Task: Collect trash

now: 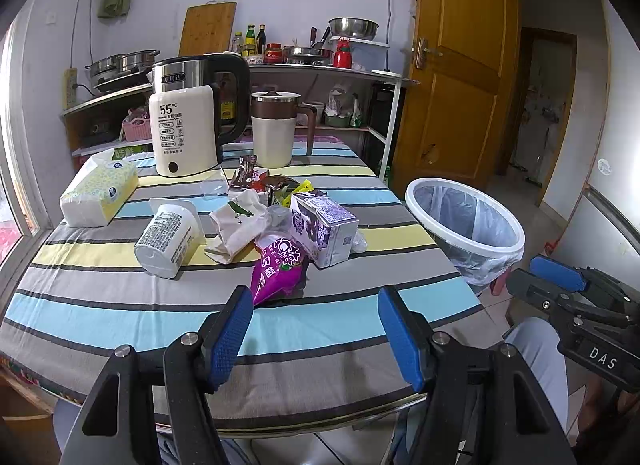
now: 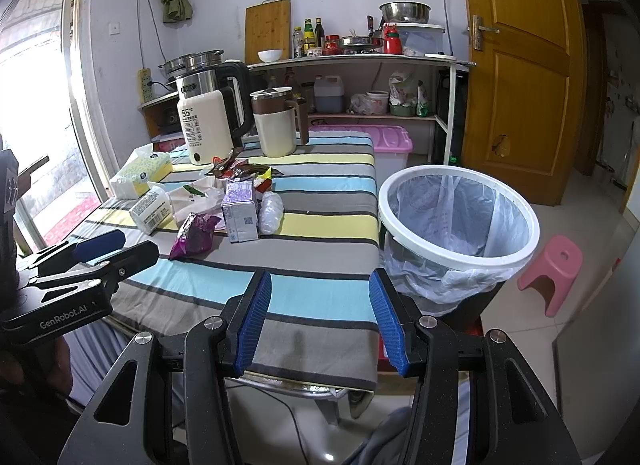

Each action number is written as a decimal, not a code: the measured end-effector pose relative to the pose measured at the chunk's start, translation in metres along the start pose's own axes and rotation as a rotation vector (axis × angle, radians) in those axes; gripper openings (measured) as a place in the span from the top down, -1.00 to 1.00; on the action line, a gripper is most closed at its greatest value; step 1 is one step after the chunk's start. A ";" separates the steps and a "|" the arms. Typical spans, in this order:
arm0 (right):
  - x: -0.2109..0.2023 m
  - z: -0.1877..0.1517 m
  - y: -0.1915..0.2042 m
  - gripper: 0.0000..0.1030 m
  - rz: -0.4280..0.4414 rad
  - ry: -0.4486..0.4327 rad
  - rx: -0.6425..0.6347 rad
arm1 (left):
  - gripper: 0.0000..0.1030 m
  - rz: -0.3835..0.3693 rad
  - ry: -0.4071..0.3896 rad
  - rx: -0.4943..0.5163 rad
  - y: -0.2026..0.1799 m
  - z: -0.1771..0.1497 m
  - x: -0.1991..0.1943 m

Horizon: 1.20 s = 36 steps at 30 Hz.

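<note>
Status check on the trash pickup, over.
Left gripper and right gripper both open, empty. Trash pile on the striped table, untouched. Lined bin beside the table, path clear.

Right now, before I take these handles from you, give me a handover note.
Left tool: open, empty, hovering over the table's near edge.
Right tool: open, empty, near the table corner beside the bin.
Trash sits in a pile mid-table: purple snack wrapper nearest, purple carton, white yogurt cup on its side, crumpled paper bag, small wrappers behind.
Lined trash bin stands off the table's right side; it looks empty.
Done: nothing visibly collected. Left: everything in the pile.
</note>
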State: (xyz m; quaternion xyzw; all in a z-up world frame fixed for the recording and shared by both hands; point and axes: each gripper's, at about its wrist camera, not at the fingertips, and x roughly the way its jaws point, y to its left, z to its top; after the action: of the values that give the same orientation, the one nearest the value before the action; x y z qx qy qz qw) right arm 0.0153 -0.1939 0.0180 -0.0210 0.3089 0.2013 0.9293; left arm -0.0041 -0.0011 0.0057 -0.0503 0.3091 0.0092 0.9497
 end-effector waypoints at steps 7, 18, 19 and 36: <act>0.000 0.000 0.000 -0.01 -0.001 0.001 0.000 | -0.26 0.001 -0.002 -0.001 0.000 -0.001 0.000; 0.000 0.000 0.000 -0.01 -0.001 0.001 -0.001 | -0.26 0.000 -0.003 -0.001 0.000 -0.001 0.000; 0.000 0.001 0.000 -0.01 -0.001 0.000 0.000 | -0.26 0.001 -0.003 -0.001 0.000 -0.001 0.000; 0.000 0.000 0.002 -0.01 0.000 0.003 0.000 | -0.26 0.000 -0.001 -0.002 -0.001 0.000 0.000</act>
State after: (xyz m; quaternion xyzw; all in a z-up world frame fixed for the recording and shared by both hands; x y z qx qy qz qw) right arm 0.0147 -0.1922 0.0182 -0.0211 0.3105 0.2011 0.9288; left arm -0.0038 -0.0018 0.0058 -0.0511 0.3086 0.0093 0.9498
